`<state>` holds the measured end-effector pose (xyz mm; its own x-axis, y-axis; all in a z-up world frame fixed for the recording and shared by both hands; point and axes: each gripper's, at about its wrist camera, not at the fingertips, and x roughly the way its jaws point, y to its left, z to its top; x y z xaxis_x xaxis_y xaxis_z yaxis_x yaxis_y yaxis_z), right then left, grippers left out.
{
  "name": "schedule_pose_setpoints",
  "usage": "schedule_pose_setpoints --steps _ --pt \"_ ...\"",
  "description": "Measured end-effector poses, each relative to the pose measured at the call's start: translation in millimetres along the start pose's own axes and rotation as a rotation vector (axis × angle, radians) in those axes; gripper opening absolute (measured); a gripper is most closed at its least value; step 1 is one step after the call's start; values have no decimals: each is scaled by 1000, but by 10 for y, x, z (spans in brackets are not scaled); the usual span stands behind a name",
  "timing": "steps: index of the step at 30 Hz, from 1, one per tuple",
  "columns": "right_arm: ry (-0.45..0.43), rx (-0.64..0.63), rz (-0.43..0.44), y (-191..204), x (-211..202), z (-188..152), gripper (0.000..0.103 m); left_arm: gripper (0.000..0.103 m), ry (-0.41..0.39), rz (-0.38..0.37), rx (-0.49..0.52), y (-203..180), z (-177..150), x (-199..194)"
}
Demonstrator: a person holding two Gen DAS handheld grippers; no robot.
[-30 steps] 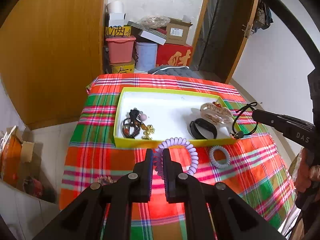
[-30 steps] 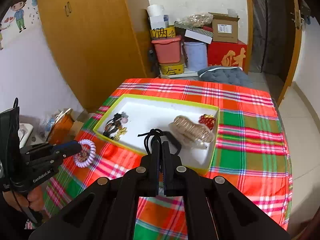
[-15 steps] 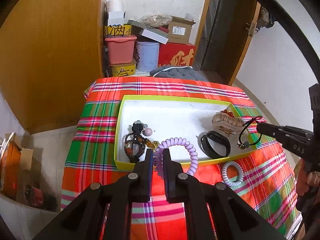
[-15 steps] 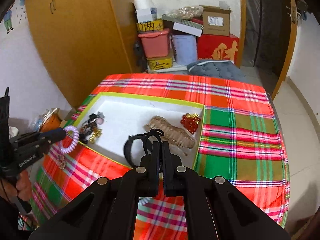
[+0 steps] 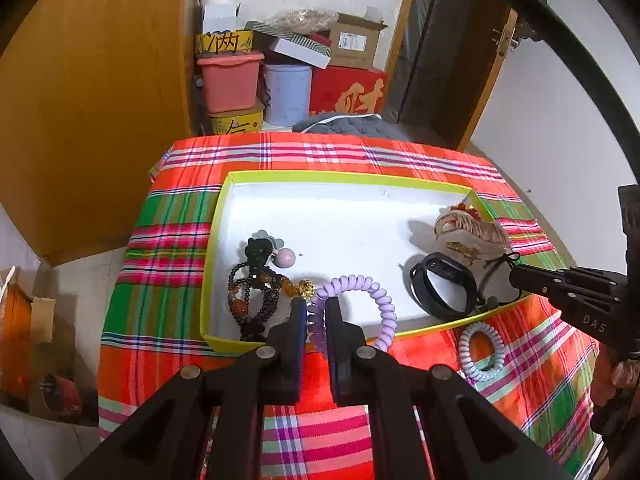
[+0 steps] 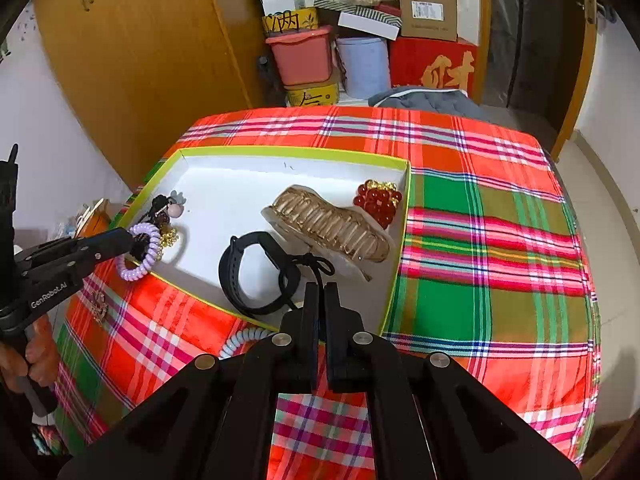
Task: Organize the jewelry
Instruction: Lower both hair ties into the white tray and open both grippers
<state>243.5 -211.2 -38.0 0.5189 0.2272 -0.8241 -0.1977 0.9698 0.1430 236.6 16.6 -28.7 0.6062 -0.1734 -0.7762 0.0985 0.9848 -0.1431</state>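
A white tray with a yellow-green rim (image 5: 280,178) (image 6: 400,240) sits on the plaid table. My left gripper (image 5: 316,312) is shut on a purple spiral hair tie (image 5: 372,292) (image 6: 140,252), held over the tray's near edge. My right gripper (image 6: 320,292) (image 5: 514,274) is shut on a black cord necklace (image 6: 308,268) (image 5: 496,276), over the tray's right corner. In the tray lie a black band (image 5: 444,284) (image 6: 248,272), a gold hair claw (image 6: 328,224), red beads (image 6: 378,200) and dark bead bracelets (image 5: 256,288).
A pale blue spiral hair tie (image 5: 480,352) lies on the cloth in front of the tray. A small brooch (image 6: 98,306) lies on the cloth at the left. Boxes and bins (image 5: 288,76) stand behind the table. A wooden wardrobe (image 5: 100,100) is on the left.
Both grippers have moved forward over the tray with their items. The purple tie now hangs above the tray's near rim. The black cord has come lower, near the black band.
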Motion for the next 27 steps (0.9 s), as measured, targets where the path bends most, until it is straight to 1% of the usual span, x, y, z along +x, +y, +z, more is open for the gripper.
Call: schedule_pose_setpoints --steps 4,11,13,14,15,19,22,24,27 --pt "13 1 -6 -16 15 -14 2 9 4 0 -4 9 21 72" --pt "16 13 1 -37 15 -47 5 9 -5 11 -2 19 142 159" --pt "17 13 2 -32 11 -53 8 9 4 15 2 16 158 215" --pt "16 14 5 -33 12 -54 15 9 8 18 3 14 160 245" --pt "13 14 10 -30 5 -60 18 9 14 22 4 12 158 277" --pt "11 8 10 -6 -6 -66 18 9 39 30 1 15 130 388" --pt "7 9 7 -5 -20 -74 19 9 44 32 6 4 117 419" --pt "2 14 5 -17 -37 -82 21 10 50 43 2 9 108 429" --pt "-10 22 6 -24 -82 -82 25 10 51 38 -5 16 102 419"
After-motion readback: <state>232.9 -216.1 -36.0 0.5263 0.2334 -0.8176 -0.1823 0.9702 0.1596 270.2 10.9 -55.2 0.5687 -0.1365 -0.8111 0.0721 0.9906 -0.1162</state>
